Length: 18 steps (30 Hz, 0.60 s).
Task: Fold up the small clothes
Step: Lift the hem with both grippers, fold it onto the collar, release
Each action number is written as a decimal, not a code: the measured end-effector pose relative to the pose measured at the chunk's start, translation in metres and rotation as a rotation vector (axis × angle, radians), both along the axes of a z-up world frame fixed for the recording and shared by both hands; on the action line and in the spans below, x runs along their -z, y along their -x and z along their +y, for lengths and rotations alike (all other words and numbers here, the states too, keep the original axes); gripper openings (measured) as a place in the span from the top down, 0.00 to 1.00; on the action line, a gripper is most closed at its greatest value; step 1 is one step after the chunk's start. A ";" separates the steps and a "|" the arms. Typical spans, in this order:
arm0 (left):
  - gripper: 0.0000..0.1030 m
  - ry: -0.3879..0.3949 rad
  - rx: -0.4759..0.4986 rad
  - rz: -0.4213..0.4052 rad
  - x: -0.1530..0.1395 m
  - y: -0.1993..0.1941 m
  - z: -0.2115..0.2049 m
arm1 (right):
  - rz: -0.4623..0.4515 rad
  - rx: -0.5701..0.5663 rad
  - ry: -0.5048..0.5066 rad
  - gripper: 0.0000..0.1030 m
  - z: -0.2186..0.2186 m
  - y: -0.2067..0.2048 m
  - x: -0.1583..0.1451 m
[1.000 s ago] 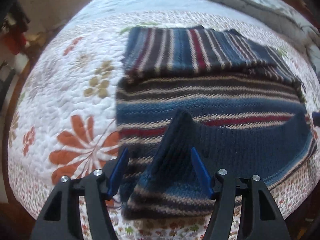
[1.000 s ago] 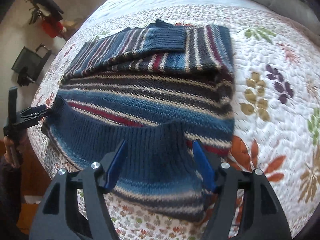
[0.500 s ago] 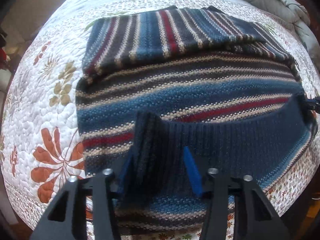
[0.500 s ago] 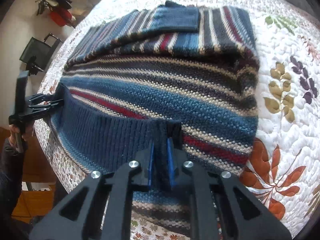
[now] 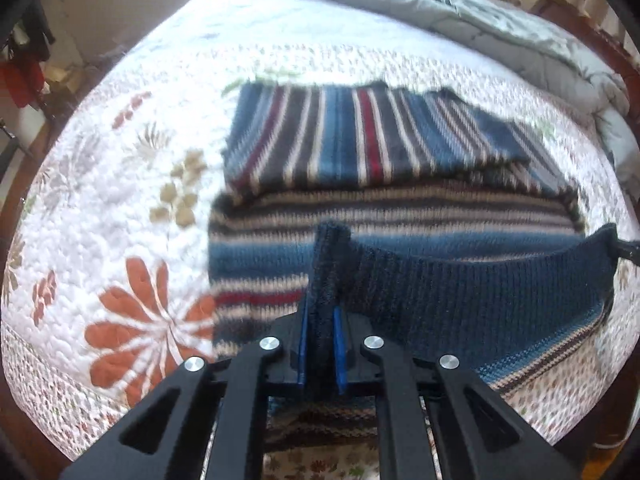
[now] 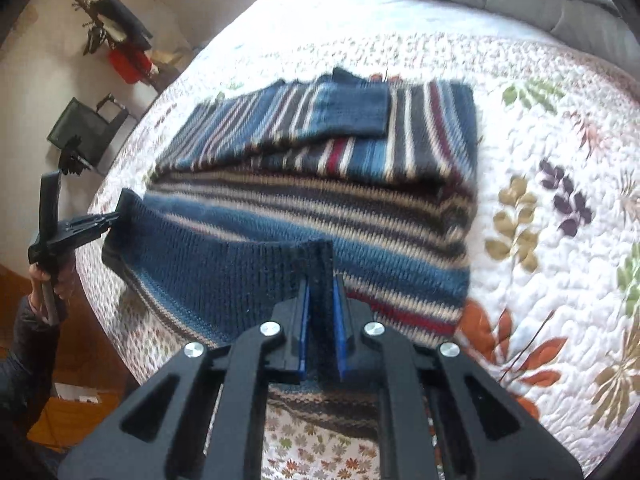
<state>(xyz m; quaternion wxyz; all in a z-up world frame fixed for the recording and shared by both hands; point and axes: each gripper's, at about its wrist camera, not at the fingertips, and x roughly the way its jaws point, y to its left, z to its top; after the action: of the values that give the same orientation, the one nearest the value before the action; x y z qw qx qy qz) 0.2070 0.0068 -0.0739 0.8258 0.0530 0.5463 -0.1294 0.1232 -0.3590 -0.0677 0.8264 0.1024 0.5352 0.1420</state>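
Observation:
A blue, grey, cream and red striped knit sweater (image 5: pixel 380 216) lies on the bed, its sleeves folded across its far part (image 6: pixel 332 136). My left gripper (image 5: pixel 320 344) is shut on the left corner of its dark blue ribbed hem (image 5: pixel 460 284). My right gripper (image 6: pixel 322 332) is shut on the right corner of the same hem (image 6: pixel 224 272). Both corners are raised off the bed and the hem hangs stretched between them. The left gripper also shows in the right wrist view (image 6: pixel 108 220), pinching the hem's far end. The right gripper's tip shows at the left wrist view's right edge (image 5: pixel 626 252).
The sweater rests on a white floral quilt (image 5: pixel 132 208). A grey duvet (image 5: pixel 500 20) is bunched at the head of the bed. The near bed edge is just below the grippers. A black chair (image 6: pixel 86 130) and red items (image 6: pixel 128 64) stand on the floor to the left.
Both grippers closed on the hem corners, the right before the left. They have lifted the hem off the bed and drawn it taut between them.

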 end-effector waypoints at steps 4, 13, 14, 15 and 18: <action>0.90 0.019 -0.039 -0.027 -0.014 -0.025 -0.002 | -0.027 0.044 -0.011 0.91 -0.012 -0.020 -0.012; 0.90 0.022 -0.076 -0.141 -0.055 -0.103 -0.026 | -0.111 0.094 0.028 0.91 -0.026 -0.106 -0.051; 0.90 0.025 -0.086 -0.147 -0.059 -0.117 -0.029 | -0.115 0.101 0.032 0.91 -0.027 -0.116 -0.054; 0.90 0.025 -0.097 -0.153 -0.061 -0.129 -0.032 | -0.120 0.110 0.039 0.91 -0.028 -0.128 -0.055; 0.90 -0.003 -0.116 -0.180 -0.059 -0.167 -0.044 | -0.122 0.134 0.075 0.91 -0.032 -0.165 -0.055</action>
<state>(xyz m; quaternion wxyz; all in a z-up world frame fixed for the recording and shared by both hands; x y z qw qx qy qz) 0.3740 -0.0375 -0.0146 0.8777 0.0341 0.4721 -0.0752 0.2884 -0.3913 -0.0125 0.8684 0.0980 0.4806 0.0724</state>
